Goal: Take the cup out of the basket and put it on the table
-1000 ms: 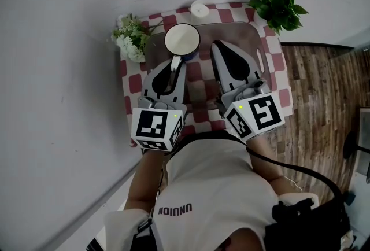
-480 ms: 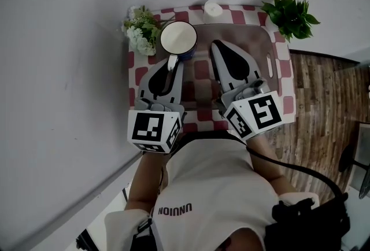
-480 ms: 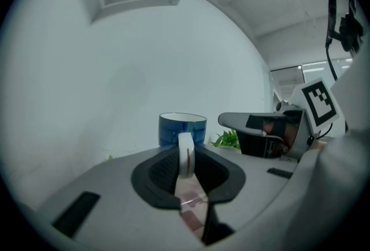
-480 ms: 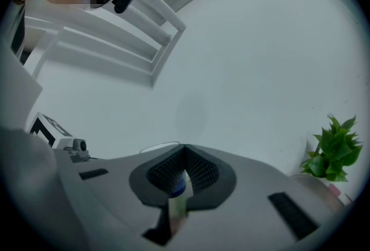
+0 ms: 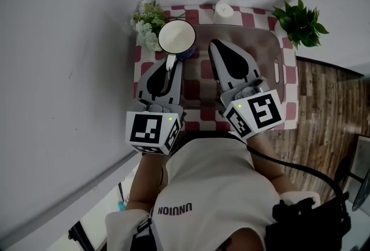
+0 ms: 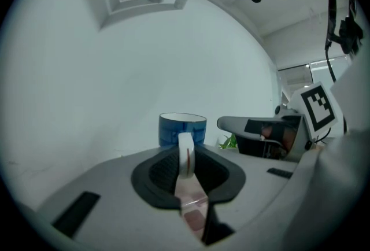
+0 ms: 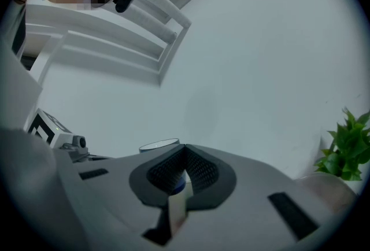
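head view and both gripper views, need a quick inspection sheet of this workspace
surface: table under a red-and-white checked cloth, with a grey tray lying on it
job's things: blue cup, white inside, at the tray's left end; cannot tell whether it rests on anything
clutter: white flowers, green plant, small white cylinder
grippers: left gripper jaws shut on the cup's white handle; right gripper jaws together and empty, above the tray
cables: black cable at the person's right side
surroundings: plain pale wall, wooden floor
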### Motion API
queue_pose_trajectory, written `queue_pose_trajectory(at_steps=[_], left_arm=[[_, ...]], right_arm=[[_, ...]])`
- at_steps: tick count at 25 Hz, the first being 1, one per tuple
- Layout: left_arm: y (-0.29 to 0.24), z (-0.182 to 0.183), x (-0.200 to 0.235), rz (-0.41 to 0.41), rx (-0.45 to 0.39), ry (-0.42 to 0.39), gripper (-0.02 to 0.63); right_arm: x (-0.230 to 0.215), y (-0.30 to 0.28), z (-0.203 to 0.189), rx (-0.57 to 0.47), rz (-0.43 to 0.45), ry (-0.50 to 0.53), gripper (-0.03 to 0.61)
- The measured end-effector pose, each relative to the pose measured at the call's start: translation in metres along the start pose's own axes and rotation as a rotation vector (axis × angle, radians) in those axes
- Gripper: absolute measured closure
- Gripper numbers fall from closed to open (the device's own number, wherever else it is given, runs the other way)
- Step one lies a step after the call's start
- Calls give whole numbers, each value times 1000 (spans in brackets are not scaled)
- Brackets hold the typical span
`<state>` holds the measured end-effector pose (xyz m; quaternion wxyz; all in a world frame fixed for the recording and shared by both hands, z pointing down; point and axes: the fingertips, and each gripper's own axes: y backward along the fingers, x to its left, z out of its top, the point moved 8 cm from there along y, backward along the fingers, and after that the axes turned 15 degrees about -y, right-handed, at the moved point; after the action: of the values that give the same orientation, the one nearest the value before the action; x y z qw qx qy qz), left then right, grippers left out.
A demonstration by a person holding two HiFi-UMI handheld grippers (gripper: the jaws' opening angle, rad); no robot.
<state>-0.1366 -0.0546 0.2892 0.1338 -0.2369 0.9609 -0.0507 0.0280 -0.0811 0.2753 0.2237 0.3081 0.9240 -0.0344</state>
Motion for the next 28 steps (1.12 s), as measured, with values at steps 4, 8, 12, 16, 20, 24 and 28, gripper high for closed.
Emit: queue_pose_trajectory(at_steps=[4,8,12,16,20,24,28], left_arm=[[6,0,5,35,0,10,551],[14,-5,12,69,2,20,551],[18,-5,19,100,8,23,551],[25,-9,26,130,17,31,551],[32,-18,32,155,34,43,551],[37,-24,36,170,48,50,551],[42,-30,41,188,53,57,551]], right_arm=[[4,-5,-3,12,24,-6,561],[9,-11,-9,24,45,-10,561],[11,-15,-10,36,60,-16,561],[14,-18,-12,44,68,-19,561],[16,-20,-15,50,70,-20,561],[18,-20,-17,55,70,-22,561],[23,-21,-21,63,70,-20,561]])
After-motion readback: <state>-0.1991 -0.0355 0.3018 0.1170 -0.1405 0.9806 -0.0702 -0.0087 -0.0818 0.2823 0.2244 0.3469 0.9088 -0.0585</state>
